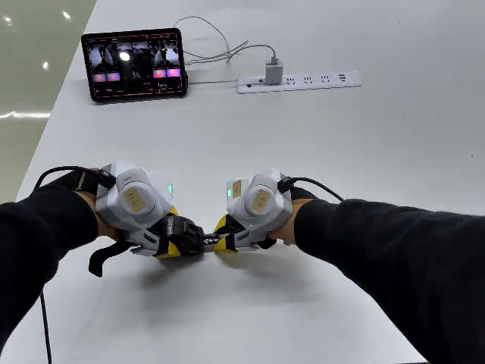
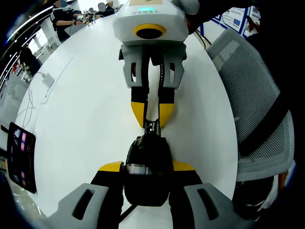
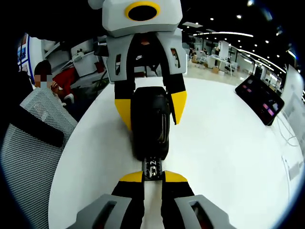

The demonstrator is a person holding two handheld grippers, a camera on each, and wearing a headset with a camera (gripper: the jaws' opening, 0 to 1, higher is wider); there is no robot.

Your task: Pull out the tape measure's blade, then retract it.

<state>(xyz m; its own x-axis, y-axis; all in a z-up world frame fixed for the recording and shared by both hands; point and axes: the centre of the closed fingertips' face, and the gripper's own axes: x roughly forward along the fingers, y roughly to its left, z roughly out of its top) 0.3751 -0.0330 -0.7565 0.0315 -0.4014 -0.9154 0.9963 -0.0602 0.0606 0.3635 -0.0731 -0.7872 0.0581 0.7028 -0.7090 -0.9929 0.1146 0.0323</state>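
The black tape measure (image 1: 186, 234) hangs just above the white table (image 1: 318, 152), near its front edge. My left gripper (image 1: 177, 243) is shut on its case, with the yellow fingertips on either side. In the left gripper view the case (image 2: 147, 167) sits between my own jaws, and the right gripper's fingertips (image 2: 139, 112) come in from the top. My right gripper (image 1: 220, 242) faces the left one, shut on the blade's end. A short piece of the blade (image 3: 153, 170) with printed numbers shows between the right gripper's pads, coming out of the case (image 3: 150, 121). The two grippers nearly touch.
A tablet (image 1: 135, 64) with a lit screen lies at the far left of the table. A white power strip (image 1: 299, 80) with a charger and cables lies at the back. The table's left edge runs near the tablet. A grey mesh chair (image 2: 252, 109) stands behind me.
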